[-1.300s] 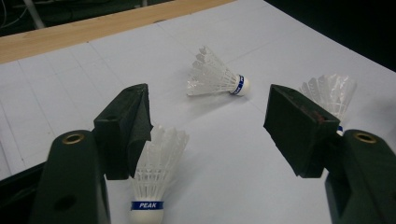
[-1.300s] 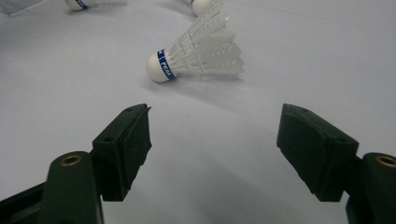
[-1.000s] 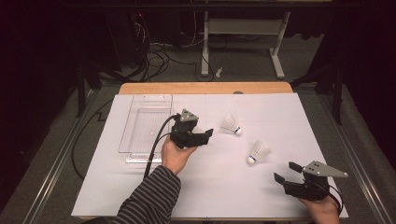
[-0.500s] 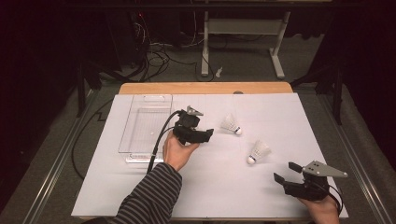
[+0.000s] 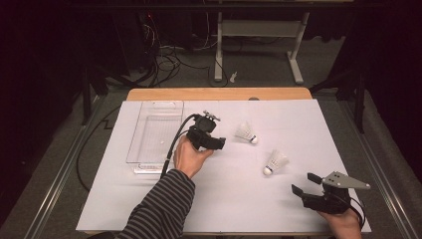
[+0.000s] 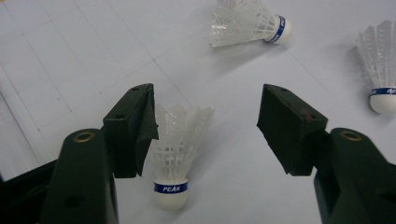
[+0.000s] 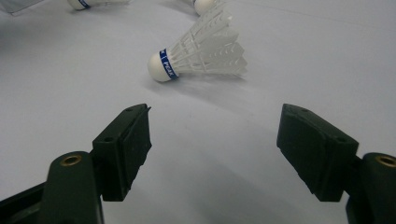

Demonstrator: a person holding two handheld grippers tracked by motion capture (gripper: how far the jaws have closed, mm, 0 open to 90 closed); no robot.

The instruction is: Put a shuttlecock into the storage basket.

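In the left gripper view a white shuttlecock (image 6: 173, 156) with a blue band lies on the white sheet between my jaws, its feathers against the left pad (image 6: 140, 126) and well apart from the right one. My left gripper (image 6: 207, 92) is open, and its jaws have just been closing around that shuttlecock. From above, the left gripper (image 5: 215, 142) sits left of centre and hides it. Two more shuttlecocks (image 5: 246, 133) (image 5: 275, 162) lie to its right. My right gripper (image 5: 304, 182) rests open at the near right, with one shuttlecock (image 7: 201, 51) lying ahead of its jaws.
A clear plastic tray (image 5: 149, 149) stands on the sheet to the left of the left hand. The white sheet (image 5: 239, 199) covers the wooden table (image 5: 219, 93). Cables and a stand's legs lie on the floor beyond the far edge.
The left hand and its gripper have shifted slightly right and away from the person. The right gripper and the two shuttlecocks to the right have stayed put.
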